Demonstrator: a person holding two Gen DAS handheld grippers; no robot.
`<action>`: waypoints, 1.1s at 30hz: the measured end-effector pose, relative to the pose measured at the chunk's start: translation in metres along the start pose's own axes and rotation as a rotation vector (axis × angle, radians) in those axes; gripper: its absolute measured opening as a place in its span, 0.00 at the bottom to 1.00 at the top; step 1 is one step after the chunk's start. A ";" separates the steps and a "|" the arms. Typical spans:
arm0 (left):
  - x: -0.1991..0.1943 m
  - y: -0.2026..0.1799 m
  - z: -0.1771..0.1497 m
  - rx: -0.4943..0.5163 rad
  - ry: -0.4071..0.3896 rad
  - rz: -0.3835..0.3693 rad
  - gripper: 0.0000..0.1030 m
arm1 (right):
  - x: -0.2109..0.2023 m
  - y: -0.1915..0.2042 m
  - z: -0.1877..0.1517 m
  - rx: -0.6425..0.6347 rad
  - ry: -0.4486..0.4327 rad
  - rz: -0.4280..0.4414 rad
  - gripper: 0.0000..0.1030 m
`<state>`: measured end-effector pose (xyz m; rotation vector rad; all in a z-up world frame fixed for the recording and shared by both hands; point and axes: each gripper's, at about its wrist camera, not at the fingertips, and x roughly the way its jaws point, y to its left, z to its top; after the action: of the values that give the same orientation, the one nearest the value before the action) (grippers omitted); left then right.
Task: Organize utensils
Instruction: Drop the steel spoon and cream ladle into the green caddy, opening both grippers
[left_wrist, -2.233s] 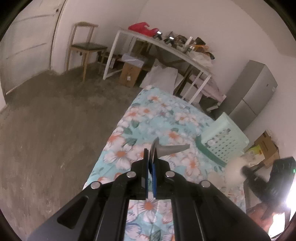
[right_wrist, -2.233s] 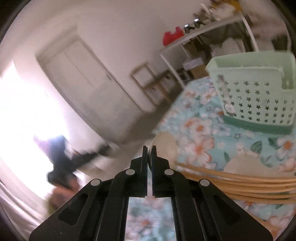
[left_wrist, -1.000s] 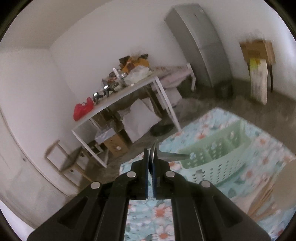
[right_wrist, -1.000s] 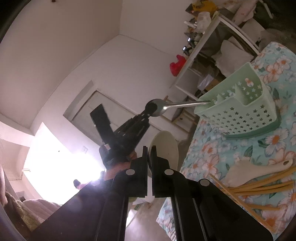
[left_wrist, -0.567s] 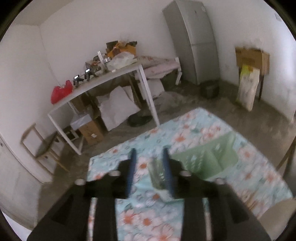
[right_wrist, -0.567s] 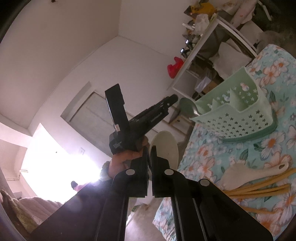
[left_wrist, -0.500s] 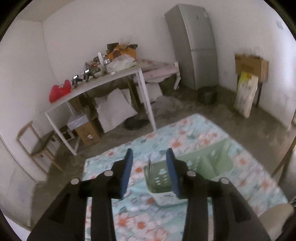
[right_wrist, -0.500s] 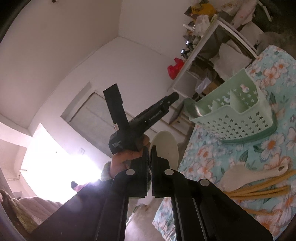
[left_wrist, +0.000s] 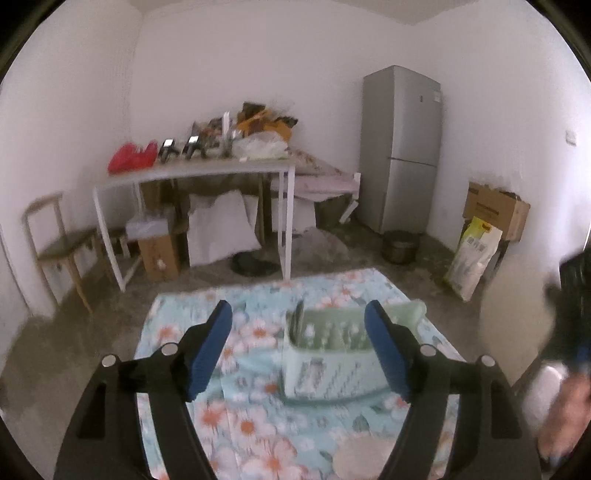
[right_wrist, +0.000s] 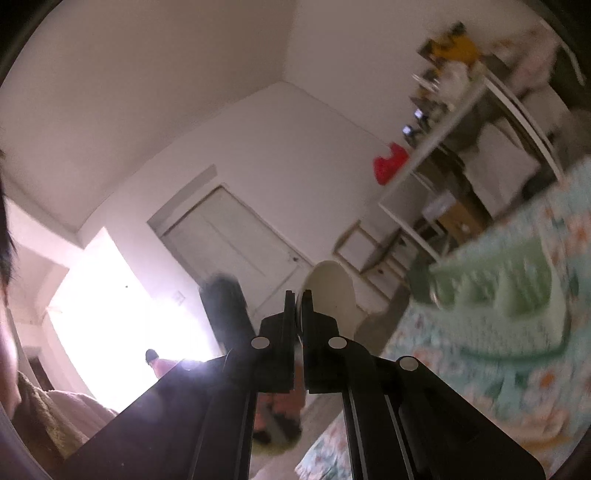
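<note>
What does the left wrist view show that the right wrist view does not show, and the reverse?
Only the left wrist view: the left gripper open and holding nothing, a metal utensil standing in the caddy's left end, and a grey fridge.

Only the right wrist view: the right gripper shut on a pale spoon, a white door and a bright opening beside it.

Both: the green caddy on the floral cloth, the white table with a red bag, and a chair.

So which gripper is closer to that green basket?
Probably the left gripper: it hangs open just above the green basket. The right gripper, gripping a pale spoon, sits off to its side.
</note>
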<state>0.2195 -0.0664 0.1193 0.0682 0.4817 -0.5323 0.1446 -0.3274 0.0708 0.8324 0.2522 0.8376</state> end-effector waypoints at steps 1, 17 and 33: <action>-0.004 0.004 -0.006 -0.020 0.006 -0.001 0.70 | 0.001 0.002 0.007 -0.018 -0.007 0.007 0.02; -0.025 0.042 -0.085 -0.175 0.107 0.030 0.71 | 0.030 -0.035 0.075 -0.231 -0.034 -0.100 0.02; -0.005 0.055 -0.095 -0.199 0.134 0.032 0.71 | 0.019 -0.103 0.028 -0.172 0.056 -0.286 0.09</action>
<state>0.2031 0.0014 0.0338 -0.0799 0.6608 -0.4480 0.2284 -0.3679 0.0158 0.5949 0.3350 0.6048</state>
